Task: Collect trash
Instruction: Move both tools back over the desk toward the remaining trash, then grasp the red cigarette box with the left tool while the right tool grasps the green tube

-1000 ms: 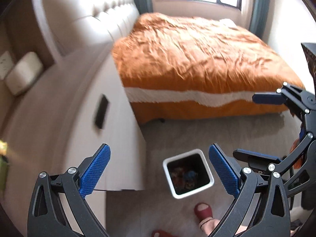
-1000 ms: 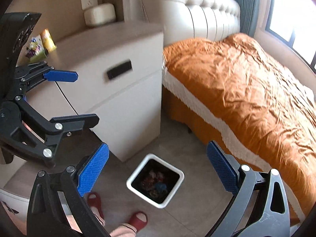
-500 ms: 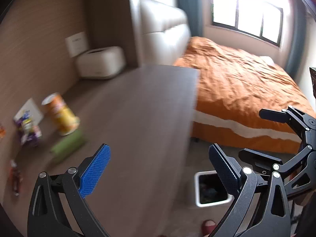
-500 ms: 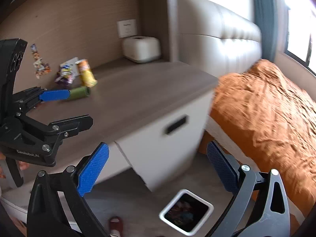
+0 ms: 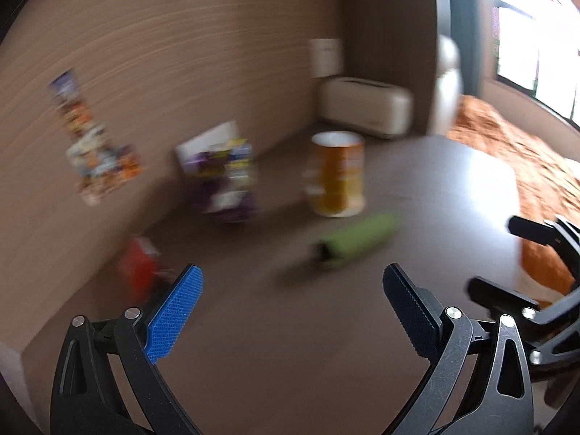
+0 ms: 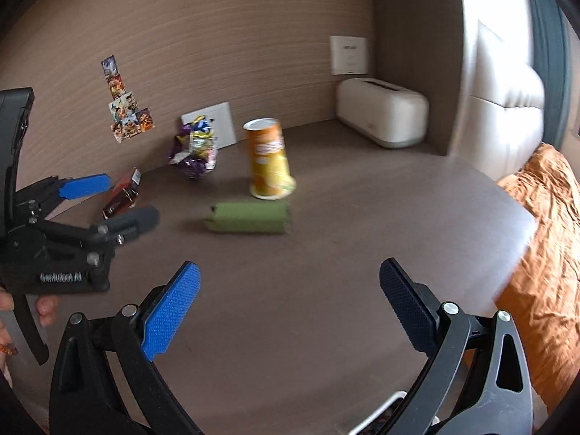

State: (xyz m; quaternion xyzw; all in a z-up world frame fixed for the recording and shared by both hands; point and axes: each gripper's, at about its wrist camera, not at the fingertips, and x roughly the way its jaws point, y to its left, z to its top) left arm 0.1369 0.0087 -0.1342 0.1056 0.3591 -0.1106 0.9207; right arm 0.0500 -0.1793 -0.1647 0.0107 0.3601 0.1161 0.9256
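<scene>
Grippers swung up from the floor bin to the littered tabletop point(image 6: 326, 272).
Left gripper point(image 5: 290, 311) and right gripper point(image 6: 286, 308), both spread wide and empty, faced a green tube point(image 6: 248, 217) lying just before the orange canister point(image 6: 268, 159) (next pickup, likely).

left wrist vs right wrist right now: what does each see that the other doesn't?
Only the left wrist view: a window, top right.

Only the right wrist view: a white bin rim at the bottom edge, and the person's fingers on the left gripper.

Both: the orange can standing upright, the green packet lying in front of it, the purple wrapper, the red box, the cream tissue box, and the orange bedspread.
</scene>
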